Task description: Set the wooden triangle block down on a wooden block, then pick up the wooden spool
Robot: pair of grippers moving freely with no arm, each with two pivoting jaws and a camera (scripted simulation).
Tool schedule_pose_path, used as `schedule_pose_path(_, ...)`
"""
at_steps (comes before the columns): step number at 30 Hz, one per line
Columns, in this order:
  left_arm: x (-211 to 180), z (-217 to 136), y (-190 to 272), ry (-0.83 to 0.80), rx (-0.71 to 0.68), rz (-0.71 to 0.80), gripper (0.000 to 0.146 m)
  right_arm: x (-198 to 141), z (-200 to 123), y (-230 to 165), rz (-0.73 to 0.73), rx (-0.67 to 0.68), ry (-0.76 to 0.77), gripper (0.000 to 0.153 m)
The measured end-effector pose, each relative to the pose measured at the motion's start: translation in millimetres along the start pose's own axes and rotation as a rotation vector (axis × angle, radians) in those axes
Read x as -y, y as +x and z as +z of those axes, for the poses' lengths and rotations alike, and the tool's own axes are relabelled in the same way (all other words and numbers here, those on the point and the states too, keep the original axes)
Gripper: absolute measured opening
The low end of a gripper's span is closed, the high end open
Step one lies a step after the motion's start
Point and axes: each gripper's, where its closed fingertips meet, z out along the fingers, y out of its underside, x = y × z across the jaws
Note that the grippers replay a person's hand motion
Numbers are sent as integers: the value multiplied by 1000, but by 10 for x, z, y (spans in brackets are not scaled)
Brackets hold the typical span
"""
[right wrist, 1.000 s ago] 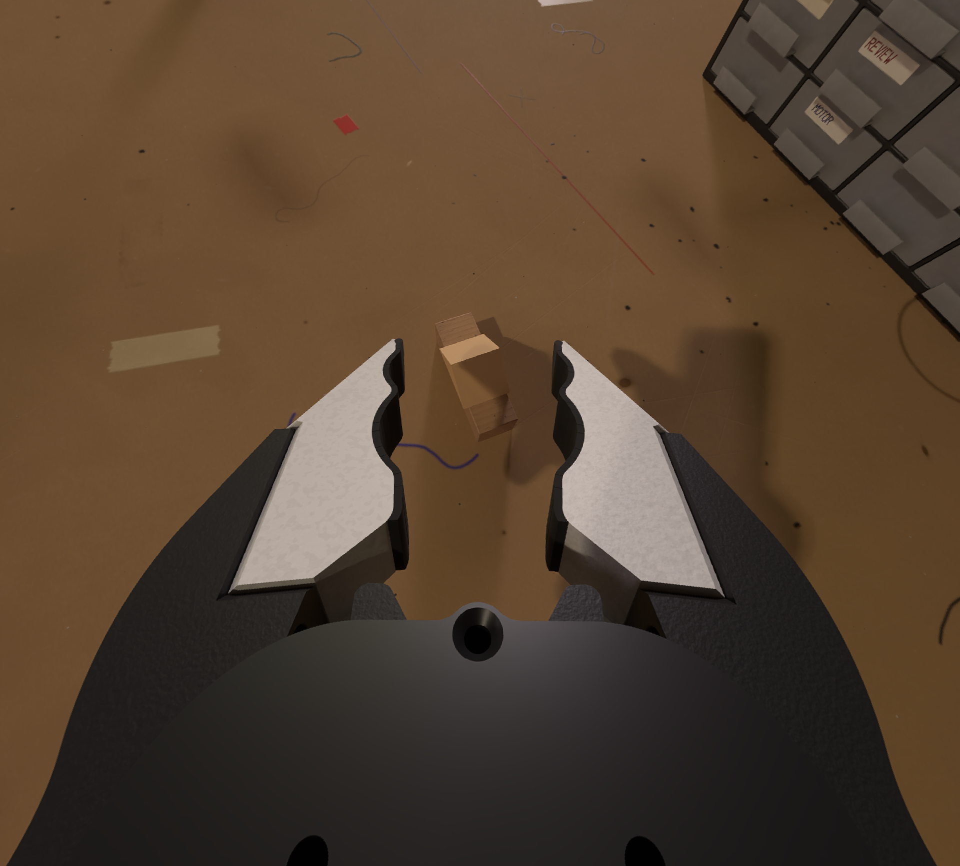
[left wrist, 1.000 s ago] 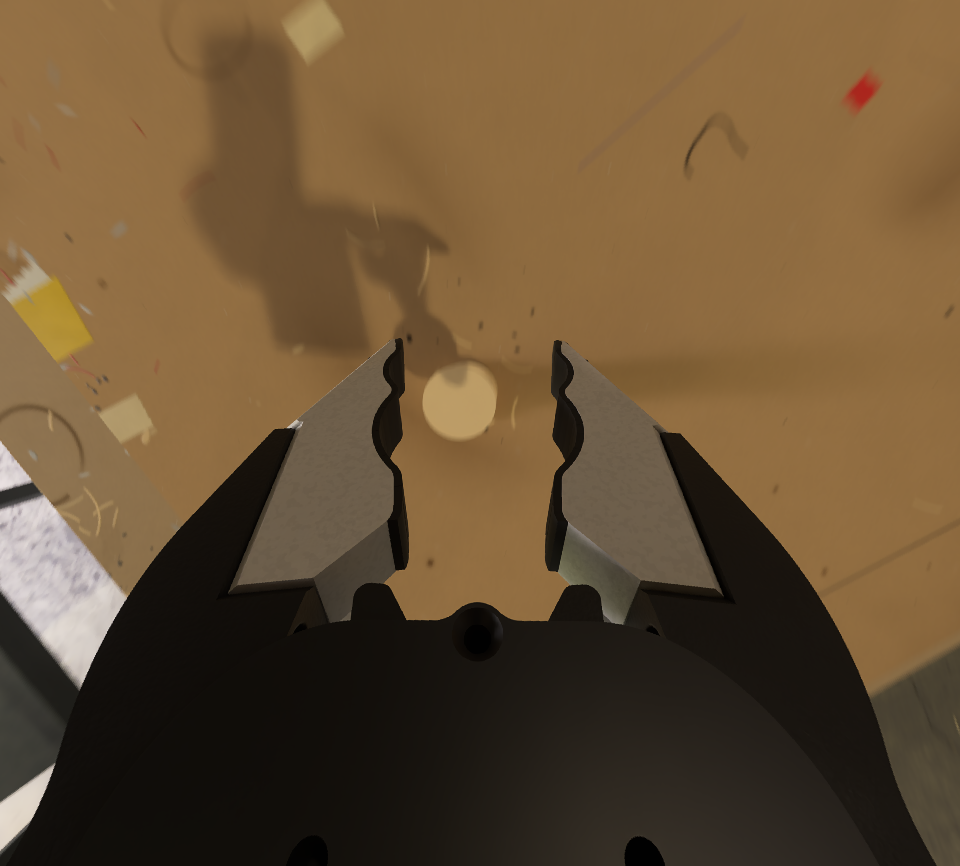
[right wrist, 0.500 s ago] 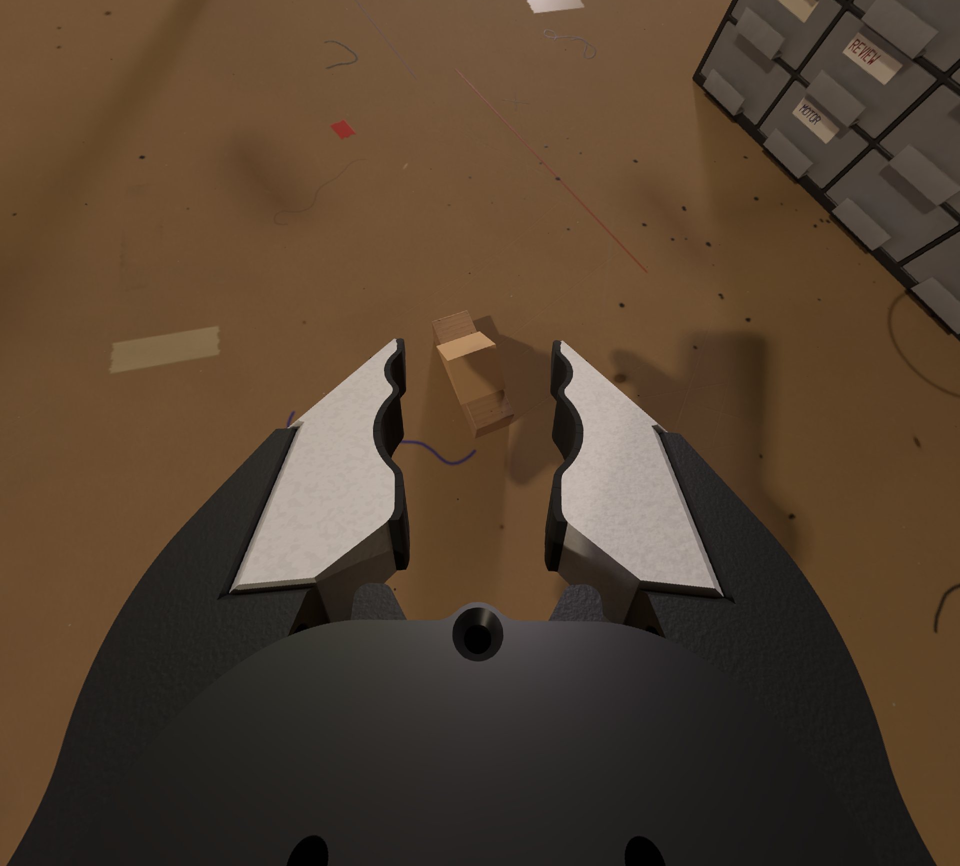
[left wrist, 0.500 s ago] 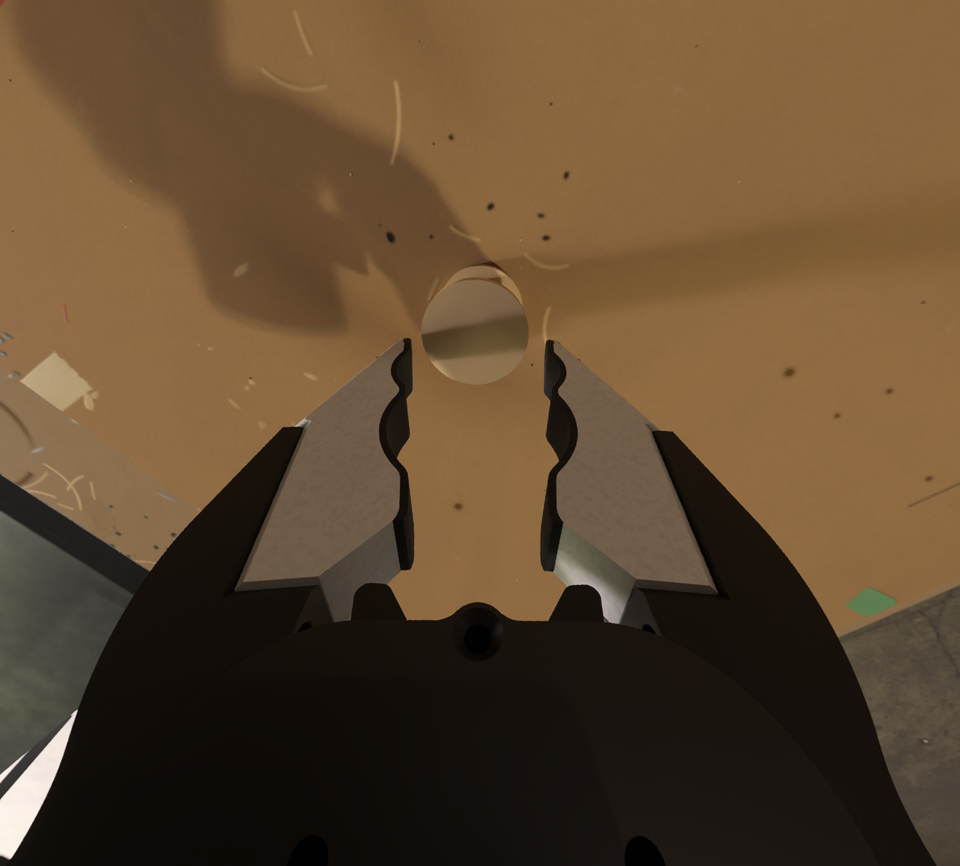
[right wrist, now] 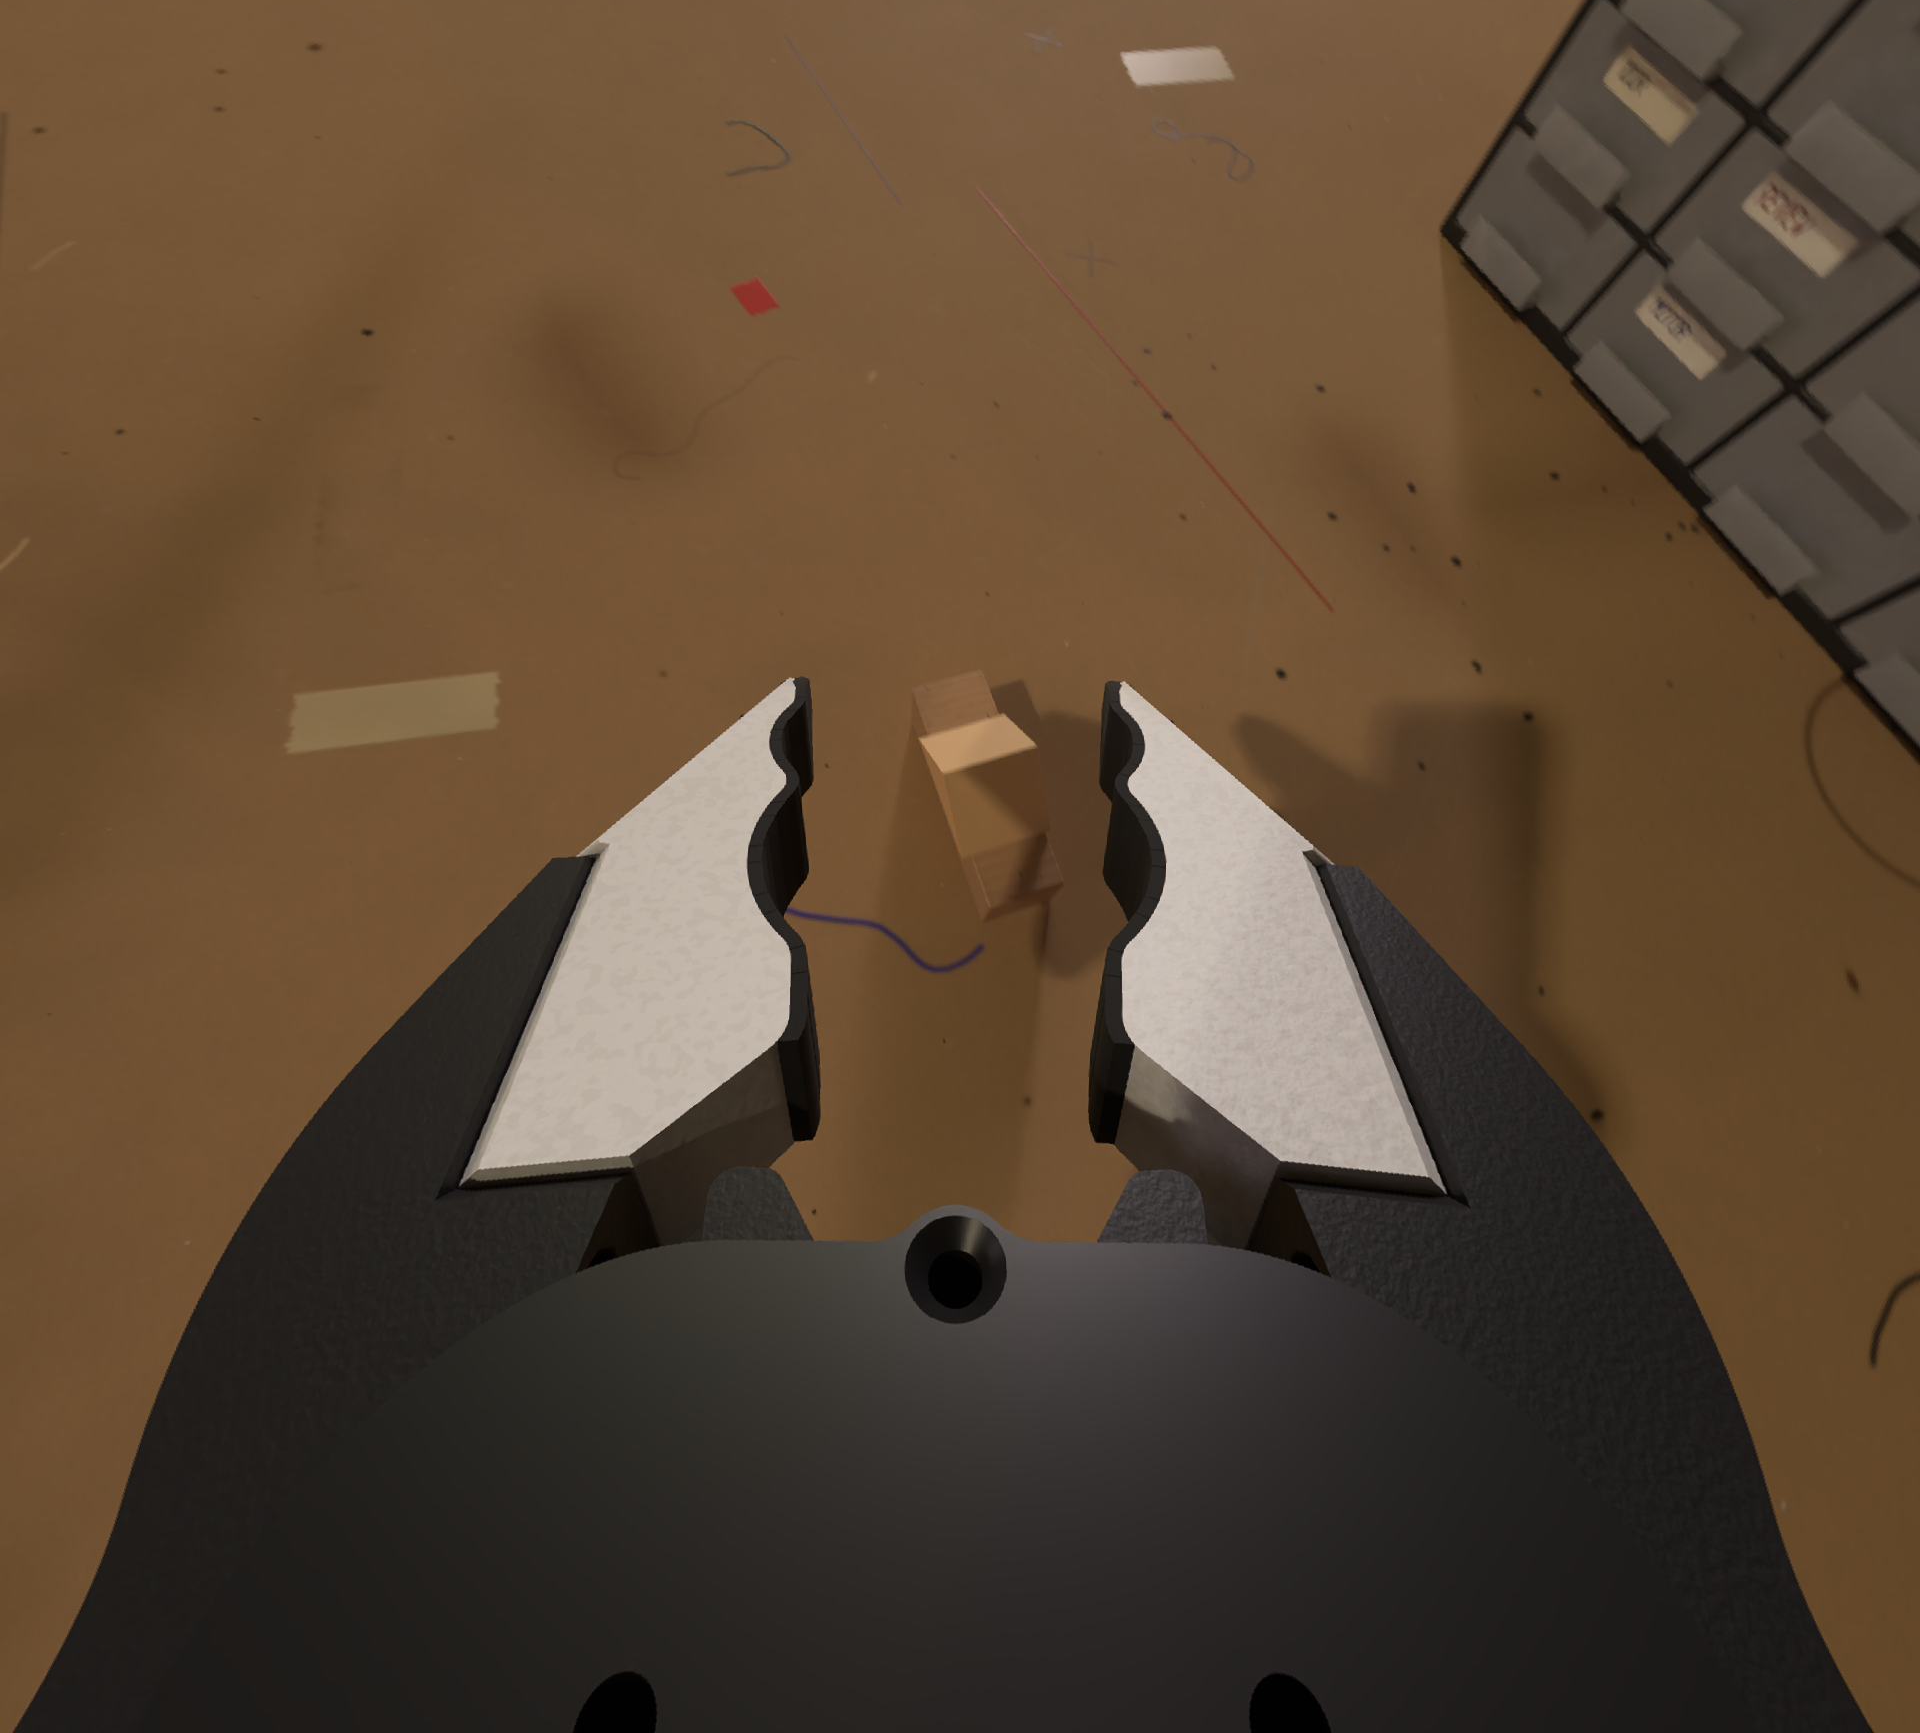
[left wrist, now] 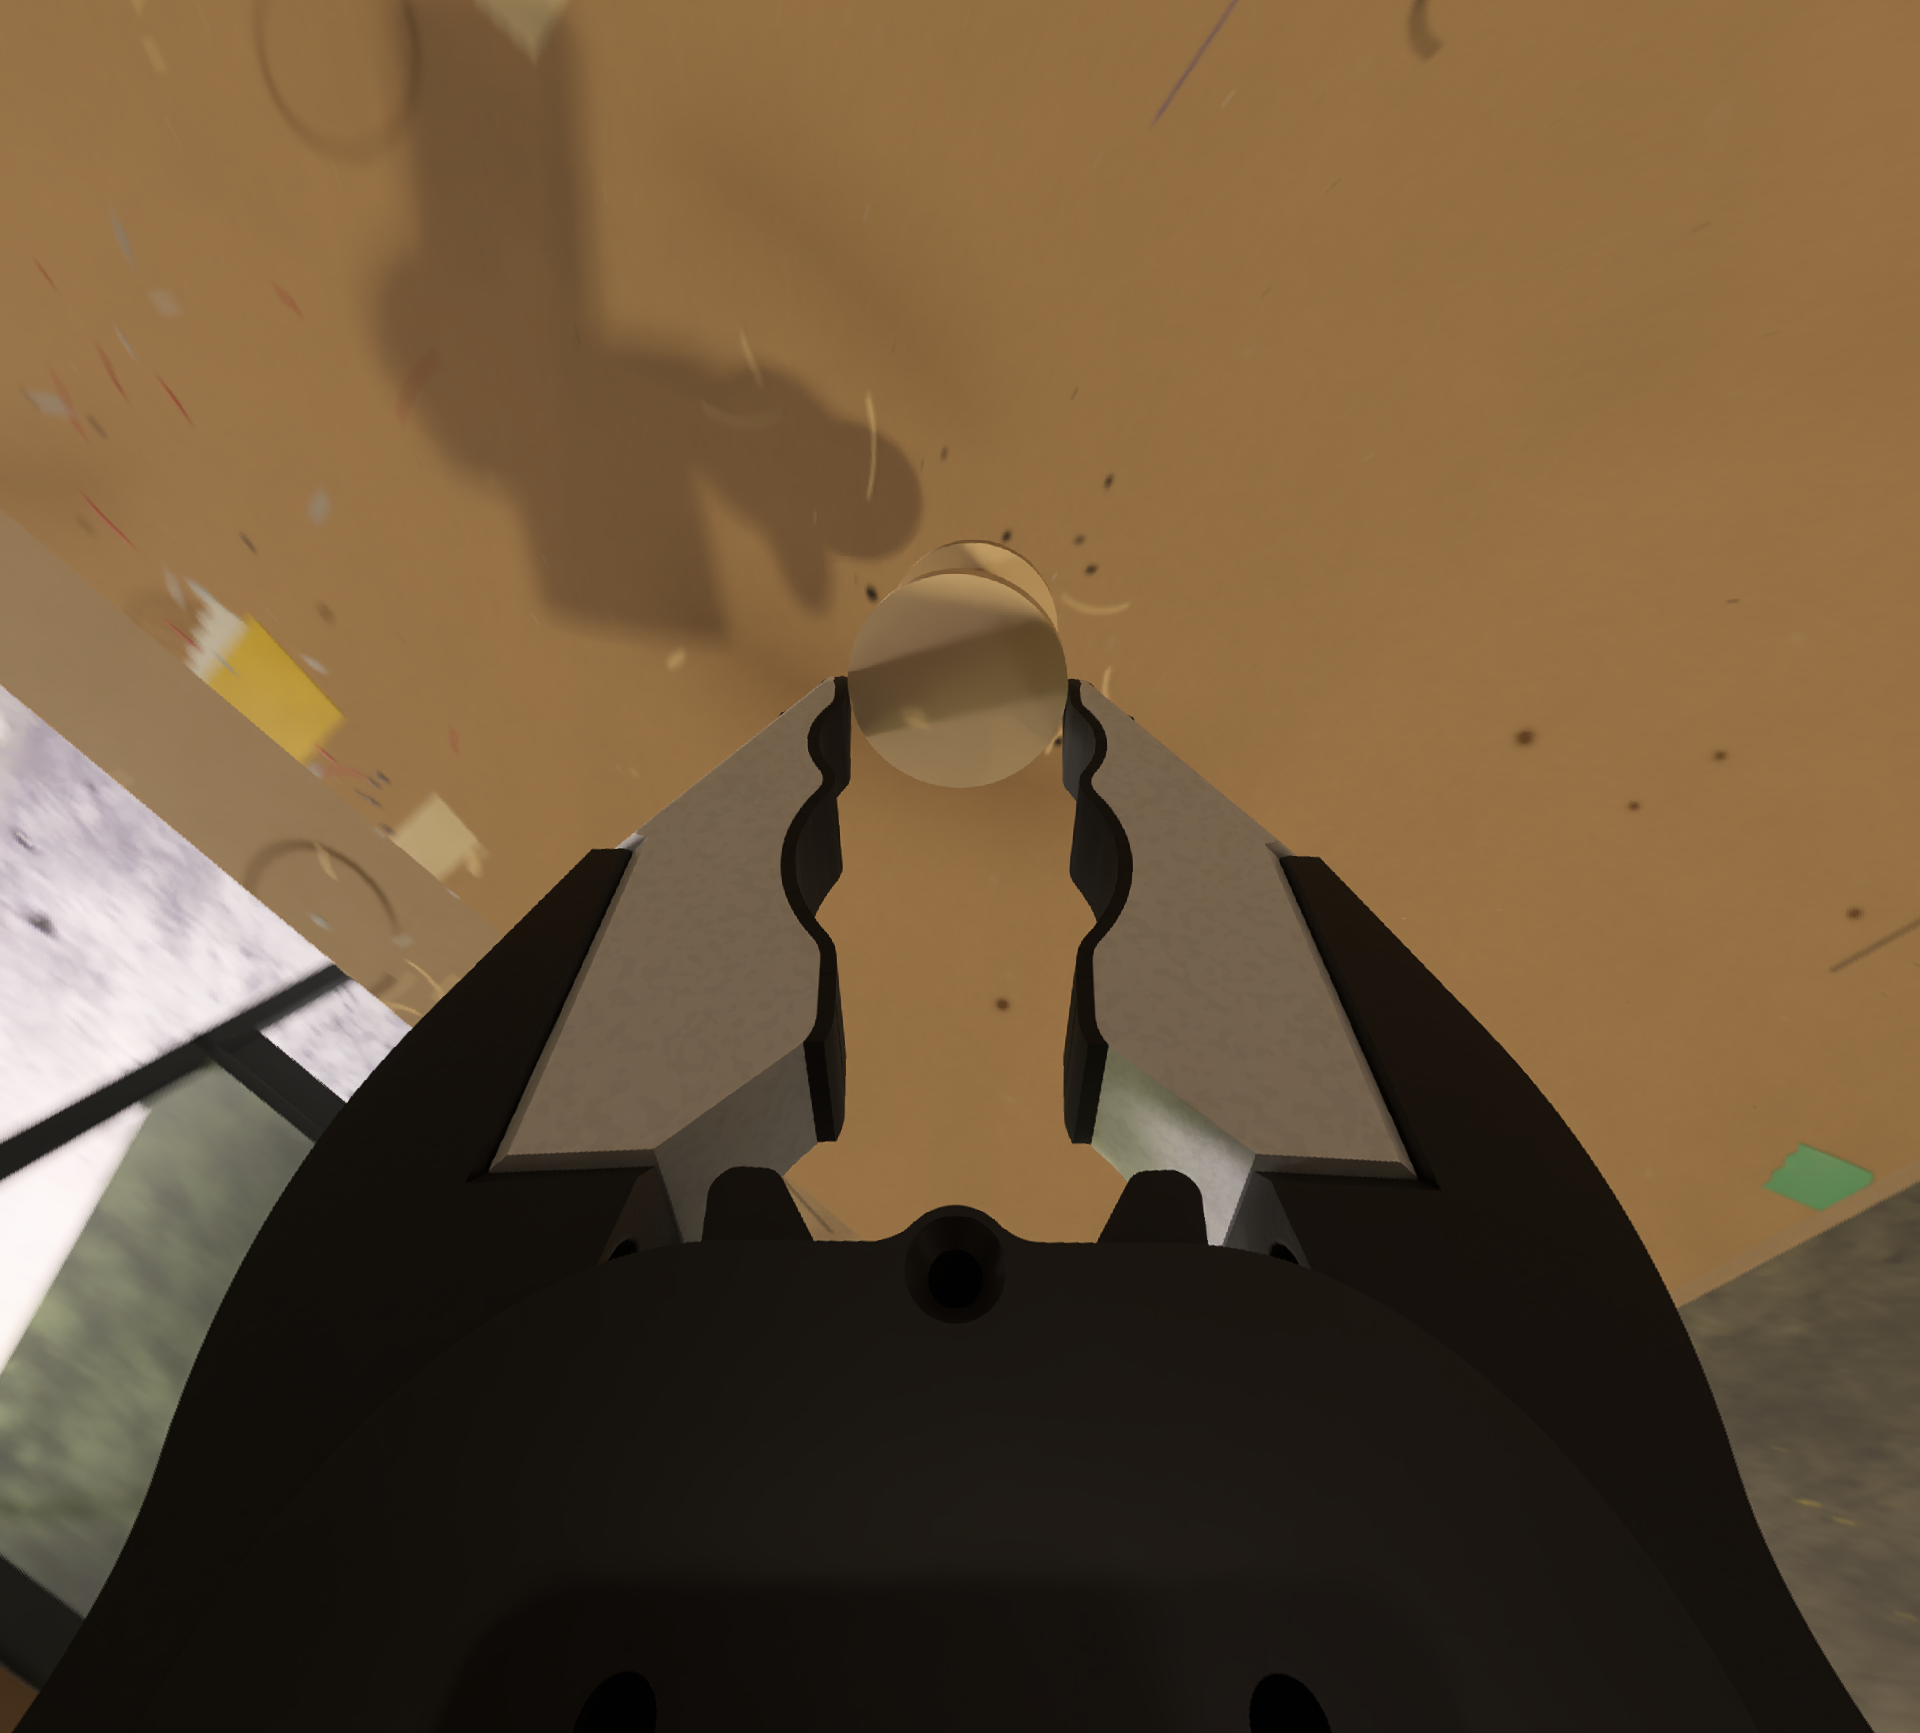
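Note:
The pale wooden spool (left wrist: 956, 675) sits end-on between the tips of my left gripper (left wrist: 956, 696), which is shut on it and holds it above the brown table (left wrist: 1351, 436). Its shadow falls on the table to the upper left. In the right wrist view the wooden triangle block (right wrist: 977, 743) rests on a wooden block (right wrist: 1013, 873) standing on the table. My right gripper (right wrist: 956, 696) is open and empty, above and just behind that stack, with the stack seen between its fingers. The spool does not show in the right wrist view.
A grey drawer cabinet (right wrist: 1714, 249) stands at the right. A tape strip (right wrist: 393, 712), a red patch (right wrist: 754, 297) and a blue thread (right wrist: 883, 940) lie flat on the table. The table edge (left wrist: 208, 748) runs across the lower left of the left wrist view.
My left gripper has closed on the spool and risen with it; the table looks farther away. My right gripper has stayed open over the stack and drifted only slightly.

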Motion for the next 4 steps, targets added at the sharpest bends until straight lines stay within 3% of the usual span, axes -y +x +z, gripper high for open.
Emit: schedule_pose_path(4,481,-341,236,97,-8,190,41,198,35,-129,-63,42,12,55)
